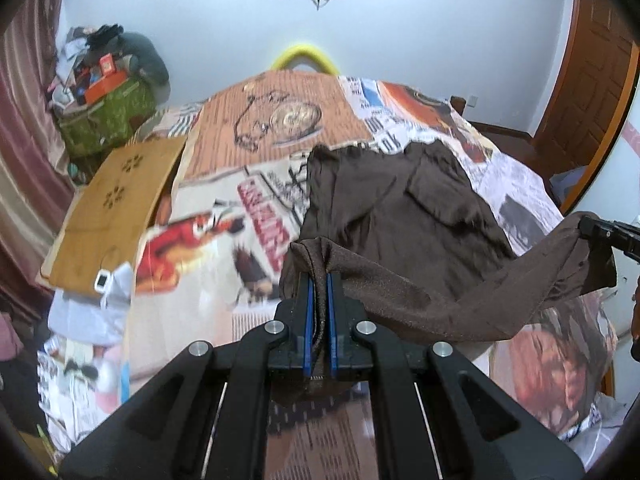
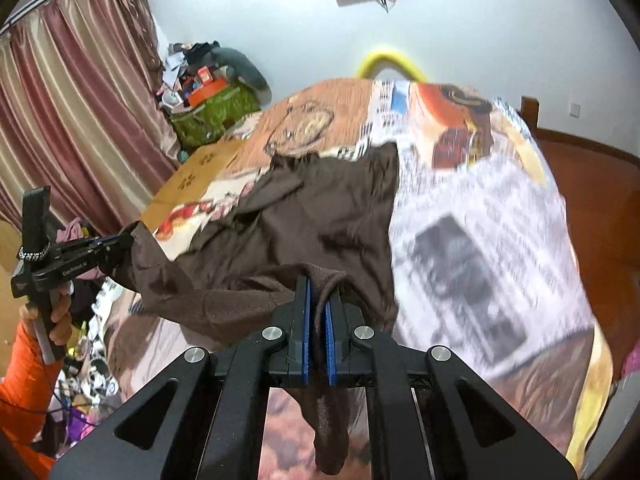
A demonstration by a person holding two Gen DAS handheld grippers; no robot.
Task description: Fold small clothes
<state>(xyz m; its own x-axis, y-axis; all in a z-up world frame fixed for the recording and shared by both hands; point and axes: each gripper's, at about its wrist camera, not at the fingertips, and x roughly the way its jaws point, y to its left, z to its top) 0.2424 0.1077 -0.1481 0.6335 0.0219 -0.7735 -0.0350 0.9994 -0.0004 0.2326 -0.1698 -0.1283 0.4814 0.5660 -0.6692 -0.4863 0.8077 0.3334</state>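
Left wrist view: my left gripper (image 1: 319, 280) is clamped on a bunched corner of the brown garment (image 1: 400, 208), with the fabric squeezed between the blue pads (image 1: 307, 320). The rest of the garment spreads away toward 12 o'clock over the bed (image 1: 248, 148), lying on its printed cover. A lifted edge of the cloth runs out toward 3 o'clock, where my right gripper (image 1: 592, 232) pinches the other corner; that stretch hangs clear of the bed. At 10 o'clock a flat cardboard box (image 1: 116, 208) rests on the bed's edge. Further out at 10 o'clock, against the wall, a green bag (image 1: 108, 120) is stuffed with loose things, an orange box (image 1: 105, 85) lying on top among them. The rest of its contents are too jumbled to name.

Right wrist view: my right gripper (image 2: 318, 288) is closed on a fold of the brown garment (image 2: 320, 216), and a tail of cloth droops below the pads toward 6 o'clock. The garment's body lies on the bed (image 2: 480, 208) toward 12 o'clock. At 9 o'clock my left gripper (image 2: 120, 246) grips the far corner, holding it up off the bed, with my hand (image 2: 60, 312) around its handle. The green bag (image 2: 216, 114) sits at 11 o'clock beside the curtain (image 2: 80, 100), heaped full.
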